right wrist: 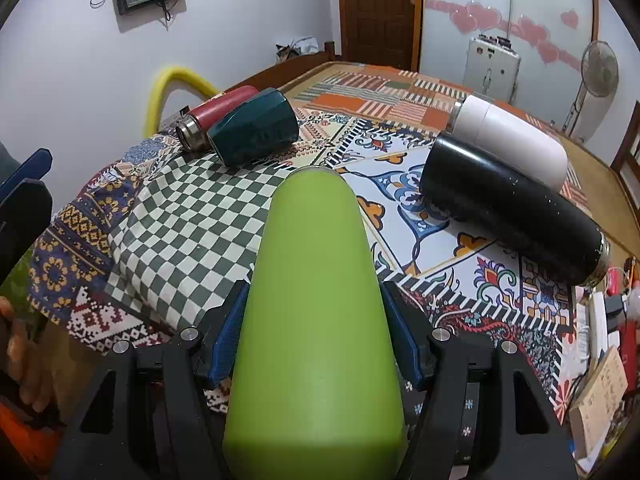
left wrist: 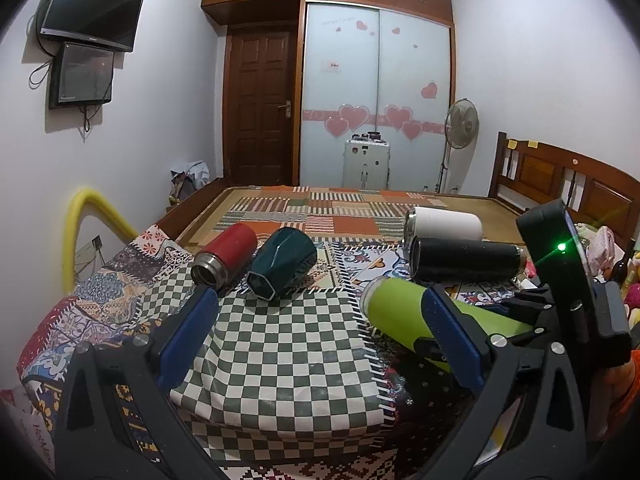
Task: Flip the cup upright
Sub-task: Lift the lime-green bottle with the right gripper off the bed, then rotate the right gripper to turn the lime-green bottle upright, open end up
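Observation:
A lime green cup lies on its side, lengthwise between my right gripper's blue pads, which are shut on it; its mouth points away over the checkered cloth. In the left wrist view the green cup lies right of centre, partly behind my left gripper's right finger. My left gripper is open and empty above the checkered cloth. My right gripper also shows in the left wrist view at the right edge.
Several other cups lie on their sides on the patterned bedspread: red and dark green at the left, white and black at the right. A yellow rail stands at the left, a wooden headboard at the right.

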{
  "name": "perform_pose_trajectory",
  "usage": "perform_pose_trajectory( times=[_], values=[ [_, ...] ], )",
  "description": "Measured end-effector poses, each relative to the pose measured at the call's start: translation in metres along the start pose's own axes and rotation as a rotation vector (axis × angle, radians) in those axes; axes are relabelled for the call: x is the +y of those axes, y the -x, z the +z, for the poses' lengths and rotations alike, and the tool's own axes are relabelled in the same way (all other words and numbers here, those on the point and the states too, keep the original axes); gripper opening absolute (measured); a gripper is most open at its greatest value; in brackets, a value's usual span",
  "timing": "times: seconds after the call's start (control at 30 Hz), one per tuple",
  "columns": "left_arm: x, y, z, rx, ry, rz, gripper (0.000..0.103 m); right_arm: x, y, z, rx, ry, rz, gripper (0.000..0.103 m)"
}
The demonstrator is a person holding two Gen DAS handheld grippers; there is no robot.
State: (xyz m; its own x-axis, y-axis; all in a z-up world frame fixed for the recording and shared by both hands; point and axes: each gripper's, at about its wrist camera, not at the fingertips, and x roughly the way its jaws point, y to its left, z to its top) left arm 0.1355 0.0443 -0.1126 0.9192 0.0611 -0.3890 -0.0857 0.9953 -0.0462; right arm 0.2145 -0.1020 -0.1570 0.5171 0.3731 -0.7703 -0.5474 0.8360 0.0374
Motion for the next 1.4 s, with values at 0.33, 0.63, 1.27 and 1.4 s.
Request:
perform_pose_trajectory(
  times=[0.33, 0.63, 1.27, 1.4],
  values=[
    [0.002, -0.013, -0.005, 0.026, 0.006, 0.016, 0.103, 0.009, -0.014, 0.002, 0.02, 0.042, 0.006, 0.062],
    [0.0, -0.023, -0.002, 0.063, 0.015, 0.019, 0.103, 0.009, 0.001, 0.0, -0.018, 0.062, 0.018, 0.067],
    [-0.065, -0.118, 0.015, 0.528, 0.022, -0.149, 0.103, -0.069, 0.095, -0.027, -0.294, -0.062, -0.146, 0.073],
    [-0.07, -0.14, 0.012, 0.621, 0.048, -0.143, 0.103, -0.077, 0.094, -0.032, -0.315, -0.087, -0.147, 0.073]
  ],
)
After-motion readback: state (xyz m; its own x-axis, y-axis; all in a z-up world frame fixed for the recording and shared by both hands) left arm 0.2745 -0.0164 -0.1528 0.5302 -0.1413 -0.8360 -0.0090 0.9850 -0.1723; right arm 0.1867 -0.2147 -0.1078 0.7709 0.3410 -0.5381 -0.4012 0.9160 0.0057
